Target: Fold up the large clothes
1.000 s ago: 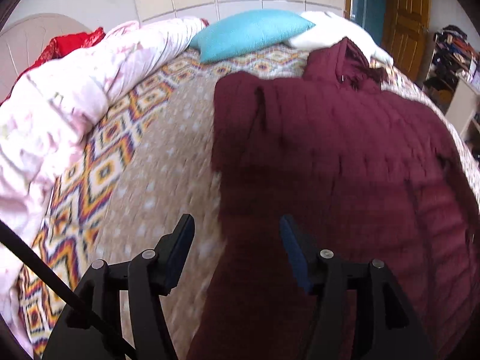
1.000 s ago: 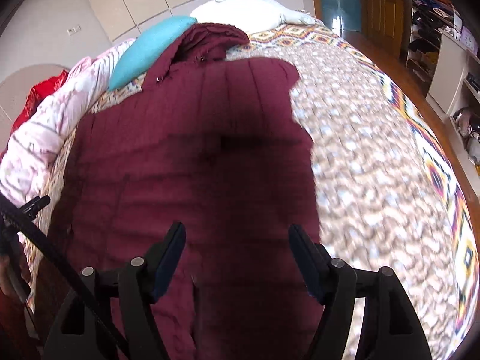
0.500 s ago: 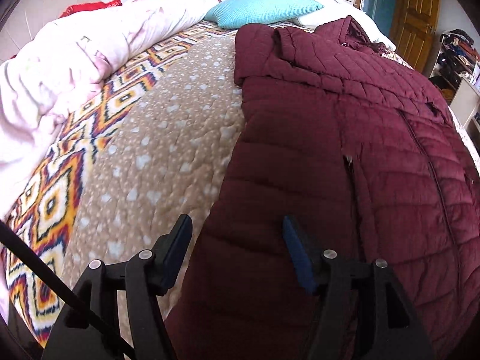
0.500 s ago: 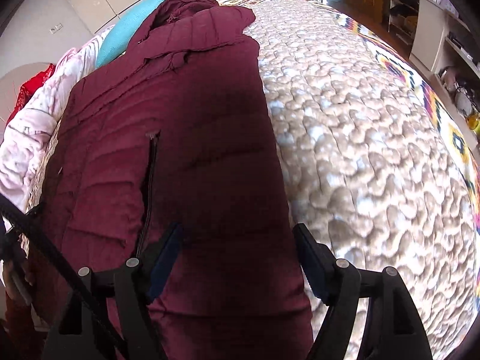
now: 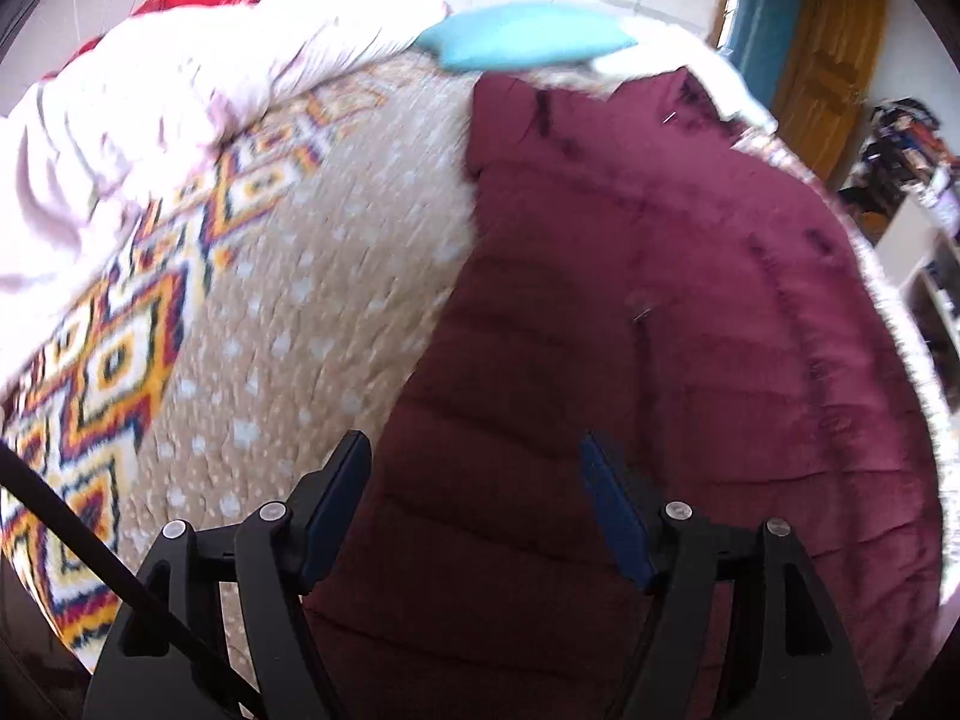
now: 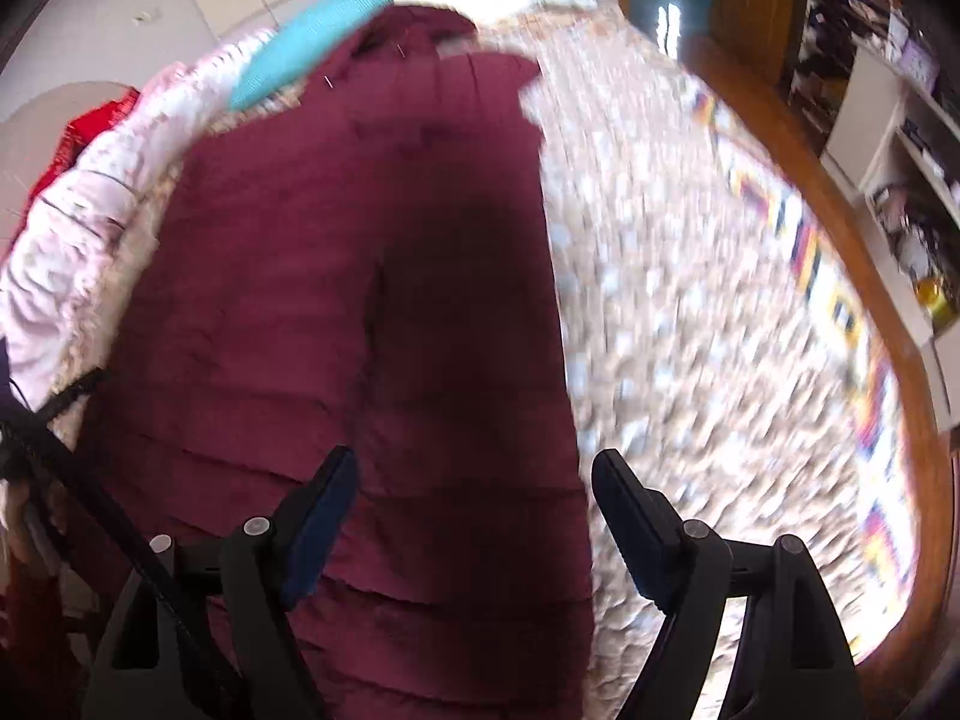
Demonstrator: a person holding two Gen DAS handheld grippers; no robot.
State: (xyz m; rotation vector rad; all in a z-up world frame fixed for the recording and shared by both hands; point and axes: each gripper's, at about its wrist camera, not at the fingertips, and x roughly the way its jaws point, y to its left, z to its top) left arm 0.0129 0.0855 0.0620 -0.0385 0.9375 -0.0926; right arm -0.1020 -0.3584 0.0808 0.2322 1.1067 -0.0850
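Note:
A dark red quilted jacket (image 5: 648, 324) lies spread lengthwise on the bed, hood toward the pillows; the right wrist view shows the jacket (image 6: 360, 312) too. My left gripper (image 5: 474, 456) hovers over the jacket's left edge near the hem, its jaws opening, nothing pressed between the pads. Over the jacket's right edge hangs my right gripper (image 6: 474, 468), jaws also opening and wide apart, holding nothing. Both views are blurred by motion.
The bed carries a beige spotted quilt (image 5: 288, 324) with a patterned border. A pink duvet (image 5: 120, 138) is bunched at the left, a turquoise pillow (image 5: 522, 36) at the head. Shelves (image 6: 888, 138) and a wooden door (image 5: 828, 48) stand at the right.
Both grippers have spread their jaws wider and shifted over the jacket. The views have swung, so the jacket's hem now lies under the fingers.

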